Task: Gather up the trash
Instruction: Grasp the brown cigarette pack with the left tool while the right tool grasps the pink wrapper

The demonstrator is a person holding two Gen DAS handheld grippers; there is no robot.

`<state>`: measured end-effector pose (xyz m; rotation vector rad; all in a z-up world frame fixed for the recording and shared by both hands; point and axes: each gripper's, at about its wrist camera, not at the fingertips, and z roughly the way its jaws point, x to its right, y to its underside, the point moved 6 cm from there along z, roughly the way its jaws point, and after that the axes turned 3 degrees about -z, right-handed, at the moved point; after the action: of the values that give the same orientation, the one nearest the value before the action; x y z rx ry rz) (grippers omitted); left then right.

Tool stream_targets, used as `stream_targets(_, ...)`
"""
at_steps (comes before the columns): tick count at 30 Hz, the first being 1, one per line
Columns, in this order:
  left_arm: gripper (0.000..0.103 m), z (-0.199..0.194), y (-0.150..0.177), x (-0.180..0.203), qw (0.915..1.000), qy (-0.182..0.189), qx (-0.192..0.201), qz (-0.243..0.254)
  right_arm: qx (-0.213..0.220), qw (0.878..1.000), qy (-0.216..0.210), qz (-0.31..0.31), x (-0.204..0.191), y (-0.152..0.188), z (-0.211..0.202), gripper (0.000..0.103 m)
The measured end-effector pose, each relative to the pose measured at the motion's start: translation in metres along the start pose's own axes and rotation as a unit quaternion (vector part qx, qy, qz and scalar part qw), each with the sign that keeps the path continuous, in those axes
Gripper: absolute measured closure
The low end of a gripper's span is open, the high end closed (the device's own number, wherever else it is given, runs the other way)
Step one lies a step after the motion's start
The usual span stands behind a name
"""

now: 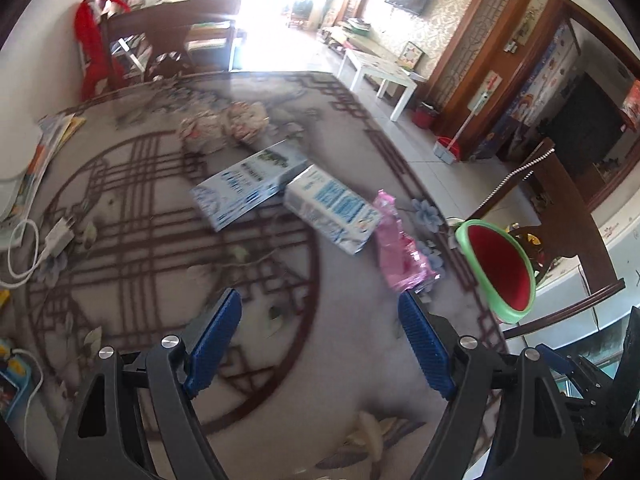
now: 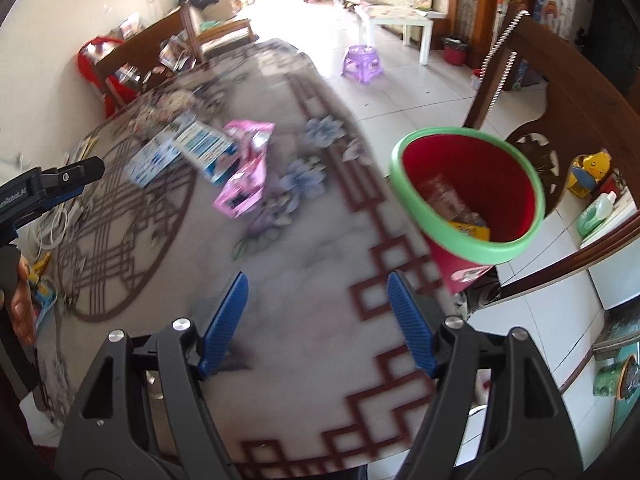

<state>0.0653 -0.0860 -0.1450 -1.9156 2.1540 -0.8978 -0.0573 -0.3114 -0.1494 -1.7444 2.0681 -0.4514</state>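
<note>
Starting nearest the cameras, both tools stand wide and empty: the left tool (image 1: 320, 312) and the right tool (image 2: 318, 296) each show ribbed blue pads (image 1: 216, 332) on black arms, with only the patterned covering of the counter (image 2: 304, 344) between them. That covering is smooth and printed with a brown lattice border and pale flowers; it offers little friction, so flat items may slide when pushed. Beyond the tools lies the trash: a pink crinkled wrapper (image 1: 394, 248), thin, glossy and easily deformed, touching a white-and-blue carton (image 1: 334, 210), which in turn lies just beside a longer, flatter blue-and-white box (image 1: 246, 184). Farther back sit two crumpled paper balls (image 1: 222, 128), though motion blur makes their exact material uncertain. The bin (image 2: 472, 188), a tapered red container with a rounded green rim, stands at the counter's right edge and already holds some scraps. For the step in hand, judged to be the approach to the next piece, bring one tool down over the nearest item, the wrapper, pads straddling its narrow width, and close on its bunched middle rather than a loose edge. Grip the rigid cartons across their short faces. Keep the other tool clear of the bin's mouth during transfer.
</note>
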Motion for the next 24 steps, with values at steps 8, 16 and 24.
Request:
stream_targets(8, 0.026, -0.012, 0.071, -0.013, 0.9865, 0.067, -0.056, 0.139, -0.028, 0.999, -0.025, -0.013, -0.046, 0.019, 0.015, 0.033)
stream_targets(16, 0.025, 0.011, 0.161, 0.007, 0.9246, 0.077, -0.152, 0.341, -0.029, 0.999, -0.024, -0.017, -0.062, 0.017, 0.015, 0.032)
stream_targets(24, 0.047, 0.037, 0.177, 0.001, 0.9371, 0.121, -0.192, 0.265, -0.034, 0.999, -0.018, -0.016, -0.065, 0.021, 0.013, 0.032)
